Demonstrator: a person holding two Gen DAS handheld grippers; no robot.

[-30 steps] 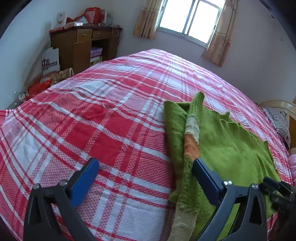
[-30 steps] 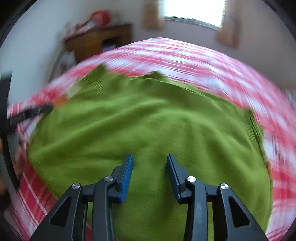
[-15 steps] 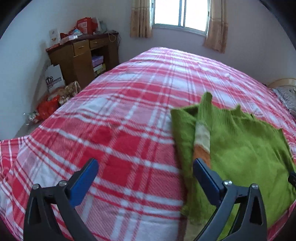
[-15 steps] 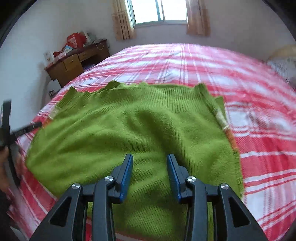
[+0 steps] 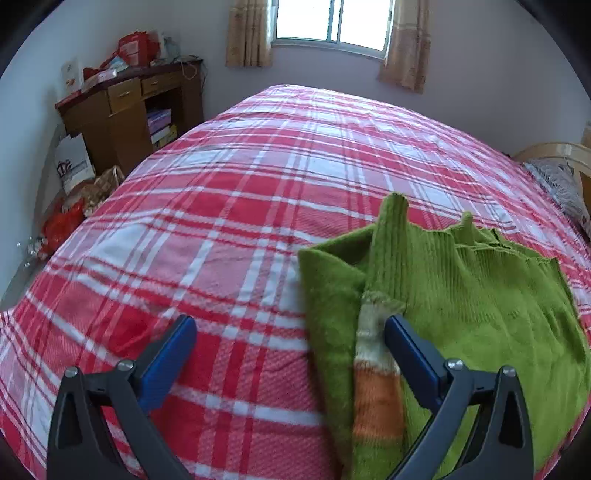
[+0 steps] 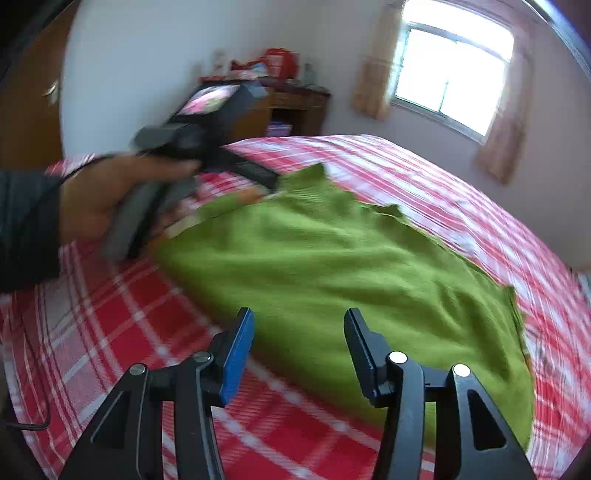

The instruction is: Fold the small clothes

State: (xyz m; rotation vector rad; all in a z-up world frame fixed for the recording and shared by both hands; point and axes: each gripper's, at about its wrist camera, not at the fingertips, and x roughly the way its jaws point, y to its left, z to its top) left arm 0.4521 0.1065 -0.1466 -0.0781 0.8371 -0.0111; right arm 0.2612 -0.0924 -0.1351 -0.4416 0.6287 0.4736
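My left gripper (image 5: pixel 288 334) is spread wide and empty over the plaid bed (image 5: pixel 221 206). The green sweater (image 5: pixel 480 295) lies to its right, a striped sleeve (image 5: pixel 373 354) apparently folded in (blur hides the far side). My right gripper (image 6: pixel 299 336) has just been opening, nothing between its jaws; the body folds remain.

A sweater (image 5: pixel 480 295) lies flat on the bed (image 5: pixel 258 184), toward its near right part in the left wrist view, one sleeve (image 5: pixel 376 362) folded over its left edge. A desk (image 5: pixel 129 114) stands against the wall beyond the bed's far left corner, bags (image 5: pixel 74 195) on the floor before it. A window (image 5: pixel 332 22) sits in the far wall, behind the bed. A pillow (image 5: pixel 561 188) lies at the bed's right end.
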